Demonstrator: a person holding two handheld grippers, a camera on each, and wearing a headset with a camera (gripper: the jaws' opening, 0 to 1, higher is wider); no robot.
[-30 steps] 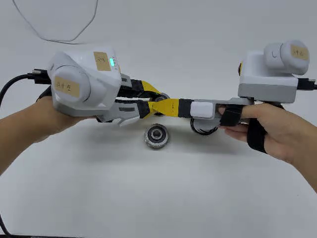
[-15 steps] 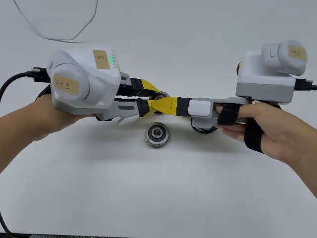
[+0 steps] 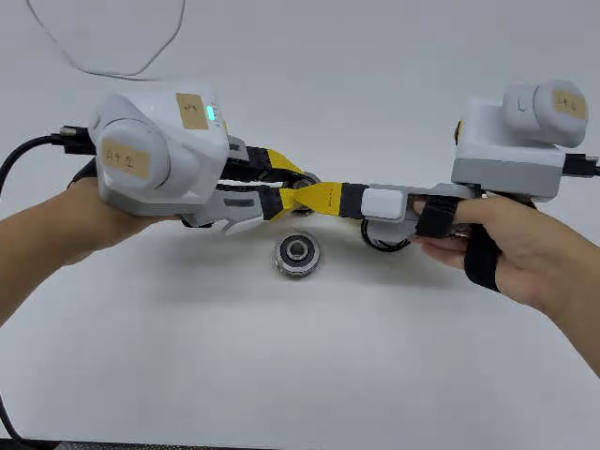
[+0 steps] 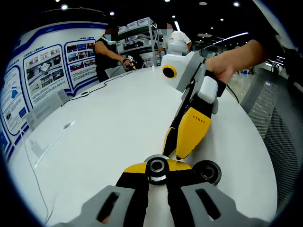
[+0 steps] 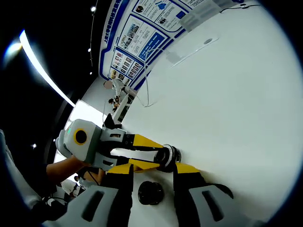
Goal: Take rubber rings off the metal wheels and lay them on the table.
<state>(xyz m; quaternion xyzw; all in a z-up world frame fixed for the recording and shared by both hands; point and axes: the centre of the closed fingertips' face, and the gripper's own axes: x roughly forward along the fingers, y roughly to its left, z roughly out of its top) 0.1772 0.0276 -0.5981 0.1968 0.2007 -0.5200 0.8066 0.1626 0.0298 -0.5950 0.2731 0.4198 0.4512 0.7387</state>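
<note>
Left gripper [image 3: 305, 184] and right gripper [image 3: 292, 198] are yellow and black, metal wheel [image 4: 157, 166] silver with black centre, table [image 3: 281, 366] white.

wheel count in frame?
2. One wheel is clamped in the left tongs; the other wheel lies on the table below them. A dark round thing under the right gripper is partly hidden, maybe a third.

Loose wheel [image 3: 296, 254] on table [image 3: 300, 375], before raised wheel [image 4: 157, 168]; ring [image 3: 385, 246] right of loose wheel.

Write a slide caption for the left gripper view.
Left gripper holds a metal wheel with the right gripper close beside it.
</note>
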